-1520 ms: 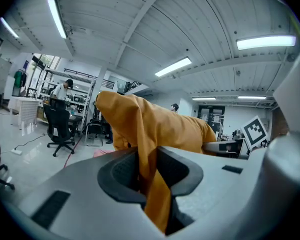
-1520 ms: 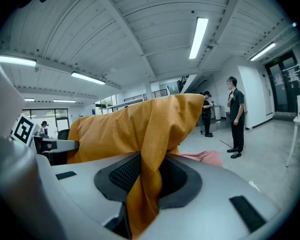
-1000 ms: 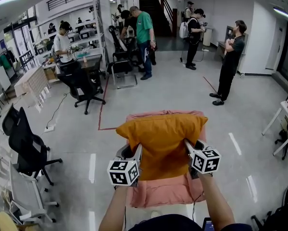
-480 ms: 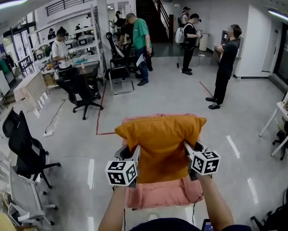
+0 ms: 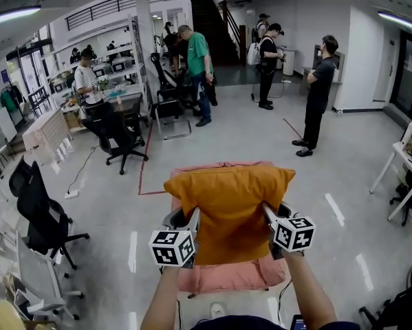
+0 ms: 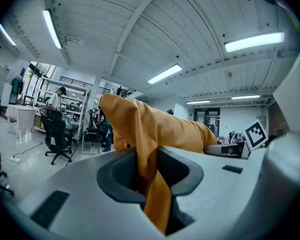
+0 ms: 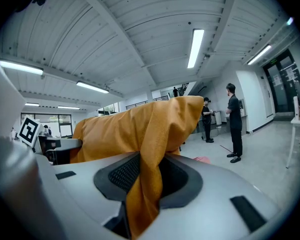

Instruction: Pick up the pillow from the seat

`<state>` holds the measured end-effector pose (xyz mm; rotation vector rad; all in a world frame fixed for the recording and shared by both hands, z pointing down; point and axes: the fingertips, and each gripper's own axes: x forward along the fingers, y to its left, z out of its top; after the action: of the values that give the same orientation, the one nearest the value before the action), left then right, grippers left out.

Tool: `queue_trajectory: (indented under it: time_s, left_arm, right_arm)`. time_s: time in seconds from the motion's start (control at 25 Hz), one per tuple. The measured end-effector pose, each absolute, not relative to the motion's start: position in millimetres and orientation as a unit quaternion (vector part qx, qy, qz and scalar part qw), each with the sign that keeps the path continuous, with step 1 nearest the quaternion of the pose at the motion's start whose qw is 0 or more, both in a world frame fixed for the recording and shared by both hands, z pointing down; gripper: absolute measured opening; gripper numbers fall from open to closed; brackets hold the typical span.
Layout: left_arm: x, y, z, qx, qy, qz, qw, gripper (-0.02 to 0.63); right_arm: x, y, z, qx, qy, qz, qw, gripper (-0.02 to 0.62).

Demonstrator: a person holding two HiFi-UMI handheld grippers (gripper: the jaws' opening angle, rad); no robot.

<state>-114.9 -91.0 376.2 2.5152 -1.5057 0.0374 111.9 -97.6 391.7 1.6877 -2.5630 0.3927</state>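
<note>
Orange fabric sits pinched in both grips: the left gripper point(image 5: 194, 220) has its fingers point(image 6: 120, 172) narrowed on the near-left edge of the plump orange fabric pillow point(image 5: 230, 198), and the right gripper point(image 5: 267, 210) on its near-right edge. The pillow is held up over the pink upholstered seat point(image 5: 226, 278); farther off, people point(image 5: 320, 91) stand.

No legible words, brands or numbers, only black-and-white square code markers point(image 5: 294, 232) on the cubes point(image 5: 173, 247).
</note>
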Motion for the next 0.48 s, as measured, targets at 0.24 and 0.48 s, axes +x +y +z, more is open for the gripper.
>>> queue_trajectory:
  time_s: [0.24, 0.48]
  left_arm:
    - [-102, -60, 371, 0.849, -0.518, 0.015, 0.103, 0.101]
    - [-97, -38, 374, 0.848, -0.521, 0.015, 0.098, 0.101]
  right_arm:
    - [125, -69, 389, 0.541, -0.831, 0.128, 0.024, 0.124]
    - [129, -48, 393, 0.541, -0.831, 0.127, 0.021, 0.124]
